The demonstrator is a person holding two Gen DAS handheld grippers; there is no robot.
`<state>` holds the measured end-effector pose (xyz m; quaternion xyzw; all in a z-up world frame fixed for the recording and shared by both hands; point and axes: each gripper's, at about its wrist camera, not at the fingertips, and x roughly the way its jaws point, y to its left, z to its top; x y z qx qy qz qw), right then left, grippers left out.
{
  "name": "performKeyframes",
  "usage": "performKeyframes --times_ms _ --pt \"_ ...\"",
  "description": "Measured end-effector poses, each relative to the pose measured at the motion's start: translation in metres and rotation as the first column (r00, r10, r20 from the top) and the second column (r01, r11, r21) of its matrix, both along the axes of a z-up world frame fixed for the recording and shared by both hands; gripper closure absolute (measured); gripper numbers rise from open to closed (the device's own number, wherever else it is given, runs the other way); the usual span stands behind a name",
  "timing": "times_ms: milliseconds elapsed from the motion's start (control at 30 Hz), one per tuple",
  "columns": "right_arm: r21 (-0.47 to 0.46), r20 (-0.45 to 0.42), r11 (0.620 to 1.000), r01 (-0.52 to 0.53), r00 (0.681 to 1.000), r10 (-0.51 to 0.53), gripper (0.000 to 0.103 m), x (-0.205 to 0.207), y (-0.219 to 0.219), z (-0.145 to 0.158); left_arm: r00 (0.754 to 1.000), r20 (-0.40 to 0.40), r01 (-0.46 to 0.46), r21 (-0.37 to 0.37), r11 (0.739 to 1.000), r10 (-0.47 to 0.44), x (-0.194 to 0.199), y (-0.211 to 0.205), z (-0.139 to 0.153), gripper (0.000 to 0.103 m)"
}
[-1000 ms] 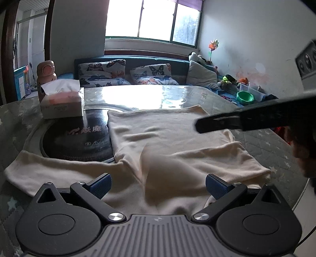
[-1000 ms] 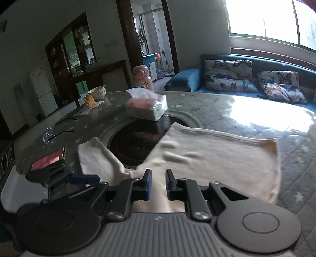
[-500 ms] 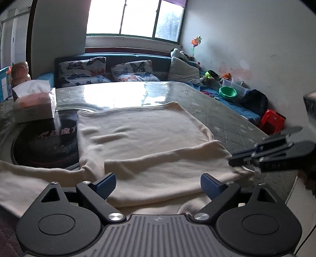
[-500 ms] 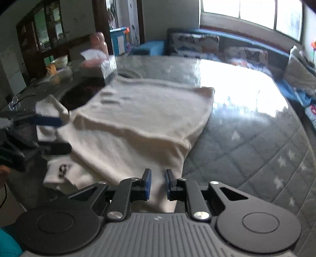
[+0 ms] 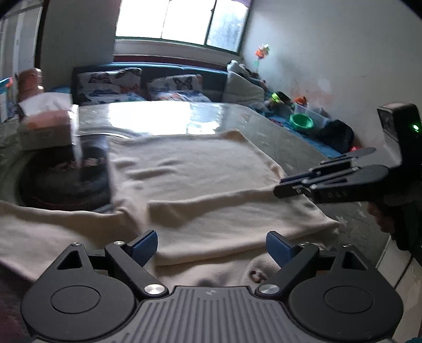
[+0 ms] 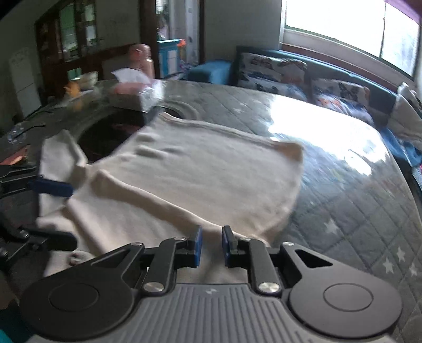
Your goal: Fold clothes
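My left tongs [image 5: 212, 248] gape wide and empty above the cream garment [image 5: 195, 171], spread mid-frame on the tabletop [image 6: 356, 190]; my right tongs [image 6: 211, 245] stand nearly closed, gripping nothing I can see. The folded-over sleeve [image 5: 237, 211] could slide back if snagged. Motion blur smears the tissue box [image 5: 47, 126], upper left.

Window [image 5: 179, 21] backlight, tabletop [image 6: 324, 132] glare, motion blur, fisheye edges.
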<state>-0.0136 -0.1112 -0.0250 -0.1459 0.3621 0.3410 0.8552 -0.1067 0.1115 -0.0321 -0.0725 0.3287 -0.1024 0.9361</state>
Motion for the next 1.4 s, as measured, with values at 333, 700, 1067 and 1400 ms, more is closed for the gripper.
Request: performKeyframes --times_ms 333,700,1067,1400 --pt "-0.024 -0.009 0.972 -0.233 0.972 0.233 0.087 -0.032 0.07 -0.013 0.952 -0.012 -0.304 0.062 0.951 0.306 -0.022 0.065 0.008 0.011" --pt "0.009 -0.007 0.96 -0.281 0.96 0.281 0.086 -0.042 0.085 -0.004 0.775 -0.022 -0.622 0.145 0.769 0.631 -0.009 0.13 0.001 0.013" --pt "0.038 0.008 0.967 -0.251 0.968 0.251 0.078 -0.043 0.066 0.004 0.664 -0.062 -0.736 0.121 0.665 0.746 0.002 0.156 -0.01 0.064" --pt "0.072 0.031 0.983 -0.169 0.985 0.167 0.075 -0.039 0.041 0.012 0.814 -0.008 -0.579 -0.092 0.81 0.581 -0.006 0.127 0.021 0.097"
